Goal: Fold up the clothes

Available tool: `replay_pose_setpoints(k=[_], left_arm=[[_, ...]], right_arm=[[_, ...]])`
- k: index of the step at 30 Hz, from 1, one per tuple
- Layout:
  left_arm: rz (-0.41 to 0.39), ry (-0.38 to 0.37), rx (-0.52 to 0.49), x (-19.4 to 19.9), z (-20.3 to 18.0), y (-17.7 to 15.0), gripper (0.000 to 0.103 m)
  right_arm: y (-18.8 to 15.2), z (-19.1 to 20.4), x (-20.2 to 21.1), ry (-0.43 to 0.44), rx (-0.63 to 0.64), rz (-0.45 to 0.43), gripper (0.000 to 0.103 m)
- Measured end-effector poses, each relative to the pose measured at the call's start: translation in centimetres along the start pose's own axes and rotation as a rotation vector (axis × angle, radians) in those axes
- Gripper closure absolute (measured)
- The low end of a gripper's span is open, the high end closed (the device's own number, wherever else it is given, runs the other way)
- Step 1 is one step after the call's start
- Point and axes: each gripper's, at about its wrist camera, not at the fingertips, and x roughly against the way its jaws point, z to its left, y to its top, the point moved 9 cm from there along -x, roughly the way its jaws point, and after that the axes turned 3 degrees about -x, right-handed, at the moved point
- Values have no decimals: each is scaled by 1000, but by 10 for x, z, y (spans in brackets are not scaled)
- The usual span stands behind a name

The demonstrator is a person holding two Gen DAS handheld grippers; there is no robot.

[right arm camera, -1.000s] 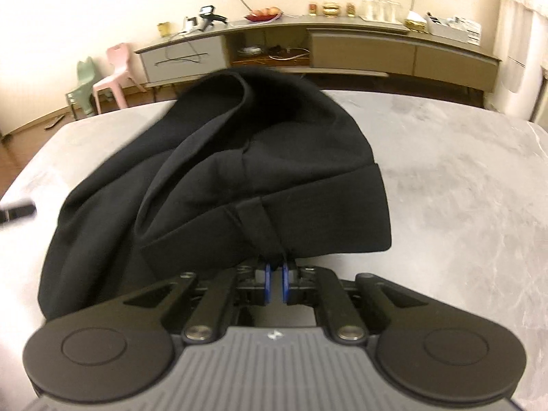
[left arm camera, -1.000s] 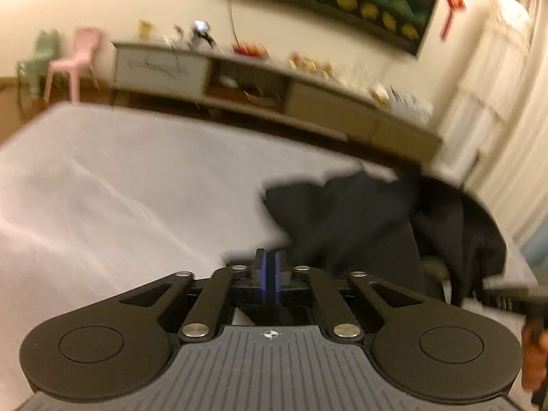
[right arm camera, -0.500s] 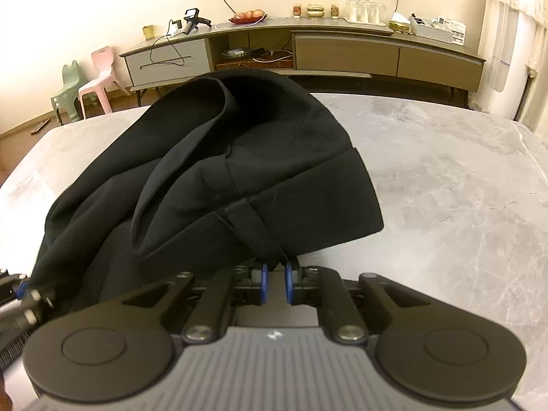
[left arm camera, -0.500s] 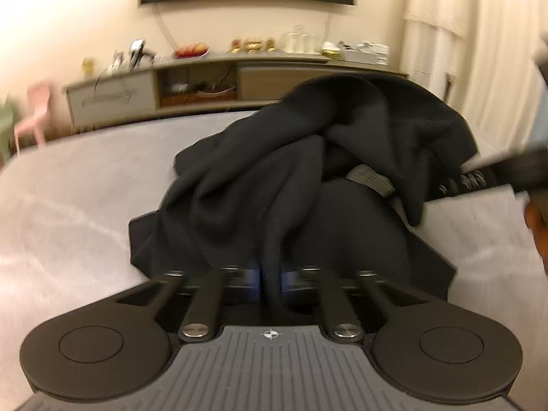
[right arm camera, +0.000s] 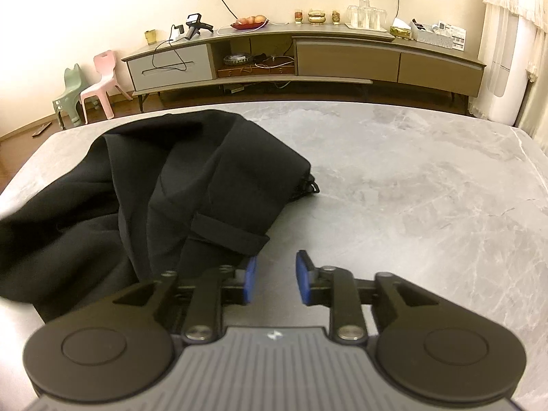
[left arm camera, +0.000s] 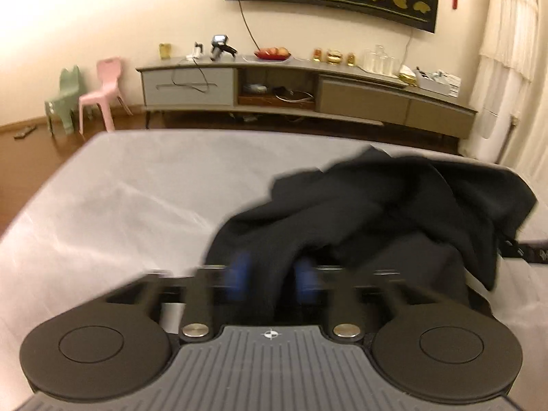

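A black garment lies crumpled on the grey marble table. In the right wrist view it fills the left half, and its waistband with a belt loop lies just ahead of my right gripper, which is open and empty over bare table. In the left wrist view the same garment lies at centre right. My left gripper is open, blurred, with a fold of the black cloth between its blue pads.
A long low cabinet with cups, a fruit plate and small items stands by the far wall. A pink chair and a green chair stand on the floor at left. Bare table stretches to the right of the garment.
My right gripper has opened and let go of the waistband, and the garment has dropped flat. My left gripper has opened and swung back to the left, with cloth between its pads.
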Motion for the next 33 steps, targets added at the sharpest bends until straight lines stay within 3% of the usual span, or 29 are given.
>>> replay_pose_setpoints(k=[1,3,6,7,8,9,10,11,13,16,17,19,21,25,27,28,29,30,31,32,33], left_arm=[[1,-6,-1,-2,-5,-4,4],[2,-17,-2,-6,-16,-11,4],[3,-35,-4,-13,-31,-23,4],[4,-40,-5,-15,-36,-27,18],[16,-21,-23,-22,-37,-26,59],[31,4,-46,-29,-37,-25,79],[7,10,-46,-24,-32,-14,98],[-26,12,-40,-17,-25,-2,99],[-92,16,-30,-1,-10,23,100],[-243,28,27,45,23,73,103],[-305,33,56,66,37,92,103],[-337,63,76,78,58,112,103],[-322,72,72,75,65,114,103],[-180,22,2,32,42,68,103],[-109,-3,-32,11,31,44,97],[-73,-16,-50,1,25,32,85],[-38,-29,-67,-9,19,21,57],[-2,-41,-84,-18,14,9,48],[33,-54,-102,-28,8,-3,26],[13,-56,-139,-26,2,-2,19],[-21,-56,-181,-21,-5,2,19]], right_arm=[[-1,2,-2,15,-1,5,66],[-4,6,-7,45,-4,15,38],[-7,11,-14,90,-8,30,36],[-8,13,-16,106,-10,35,39],[-10,15,-18,121,-11,40,51],[-11,17,-20,136,-12,45,76],[-12,19,-22,151,-14,50,77],[-13,20,-24,166,-15,55,88],[6,15,-7,146,-17,-22,92],[67,0,71,180,-58,-285,94],[82,-6,102,205,-73,-364,94],[103,-20,151,233,-98,-487,95],[104,-43,153,117,-88,-490,96],[80,-96,59,-99,-202,-186,96],[75,-109,40,-72,-320,-127,96],[75,-113,36,-48,-373,-114,96],[77,-112,41,-27,-385,-129,96],[77,-112,49,-21,-370,-149,96],[77,-112,58,-15,-354,-169,96],[79,-112,57,-15,-345,-175,95],[80,-111,56,-16,-337,-180,95]])
